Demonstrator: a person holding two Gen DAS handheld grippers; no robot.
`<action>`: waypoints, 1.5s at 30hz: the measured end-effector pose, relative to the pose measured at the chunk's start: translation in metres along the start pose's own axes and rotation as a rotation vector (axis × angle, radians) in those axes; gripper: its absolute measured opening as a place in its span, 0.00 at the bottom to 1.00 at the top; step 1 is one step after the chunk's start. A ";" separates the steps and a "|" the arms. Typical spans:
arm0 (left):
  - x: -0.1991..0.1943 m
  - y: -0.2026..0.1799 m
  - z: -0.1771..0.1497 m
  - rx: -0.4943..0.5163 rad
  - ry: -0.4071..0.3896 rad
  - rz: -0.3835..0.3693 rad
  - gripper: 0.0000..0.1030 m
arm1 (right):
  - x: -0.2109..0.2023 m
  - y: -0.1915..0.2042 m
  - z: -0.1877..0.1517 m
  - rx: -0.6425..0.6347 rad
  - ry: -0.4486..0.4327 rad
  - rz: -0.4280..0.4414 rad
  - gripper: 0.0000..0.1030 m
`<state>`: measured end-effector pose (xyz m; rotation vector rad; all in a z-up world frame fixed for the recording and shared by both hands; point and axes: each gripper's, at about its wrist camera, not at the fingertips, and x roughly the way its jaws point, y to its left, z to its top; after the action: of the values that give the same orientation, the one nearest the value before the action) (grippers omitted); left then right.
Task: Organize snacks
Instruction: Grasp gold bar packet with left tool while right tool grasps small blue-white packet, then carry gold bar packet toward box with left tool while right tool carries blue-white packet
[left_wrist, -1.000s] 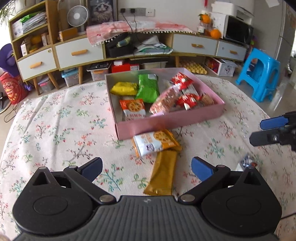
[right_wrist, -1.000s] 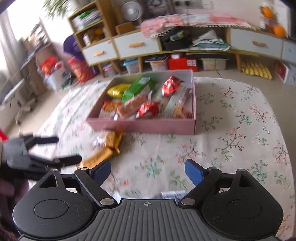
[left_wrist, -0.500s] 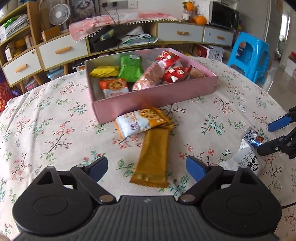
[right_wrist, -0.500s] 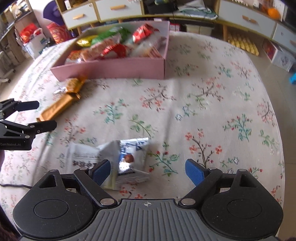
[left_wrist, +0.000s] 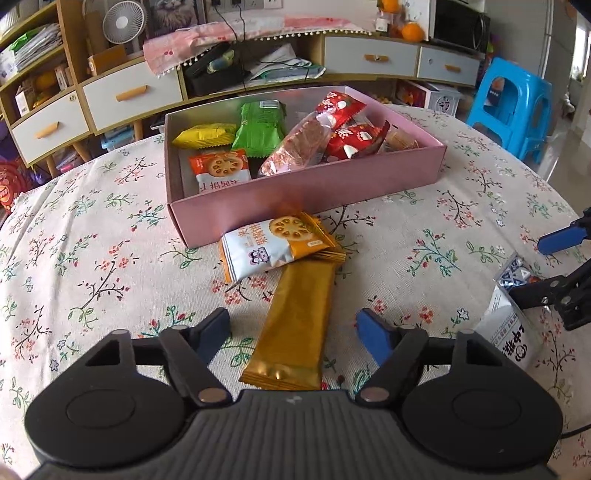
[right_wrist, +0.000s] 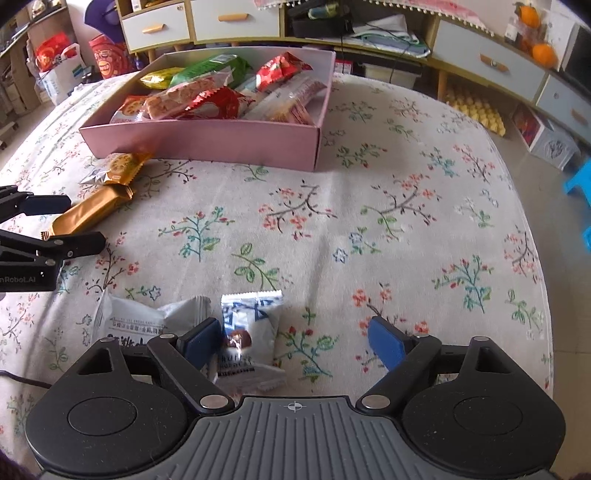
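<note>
Snacks outside the pink box (left_wrist: 306, 192): four packets; both hand-held grippers gape, holding nothing.

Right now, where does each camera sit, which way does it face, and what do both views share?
Left wrist: on the left hand-held gripper, facing the gold bar and pink box; its open fingers show, the right hand-held gripper at the frame's right.
Right wrist: on the right hand-held gripper, over the blue-white packet; its open fingers show, the left one at the frame's left.
Shared: box, gold bar, floral tablecloth.
</note>
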<state>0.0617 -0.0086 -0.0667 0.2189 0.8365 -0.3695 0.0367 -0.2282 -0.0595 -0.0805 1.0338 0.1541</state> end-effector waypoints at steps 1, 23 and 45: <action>0.000 0.000 0.001 -0.002 0.001 0.001 0.64 | 0.001 0.001 0.001 -0.003 -0.004 -0.001 0.84; -0.009 0.006 0.007 -0.079 0.034 -0.021 0.27 | -0.003 0.019 0.015 -0.014 -0.036 0.070 0.34; -0.020 0.014 0.008 -0.182 0.082 -0.118 0.25 | -0.010 -0.003 0.026 0.189 -0.017 0.229 0.34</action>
<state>0.0609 0.0060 -0.0456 0.0158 0.9604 -0.3942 0.0542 -0.2289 -0.0372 0.2111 1.0348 0.2637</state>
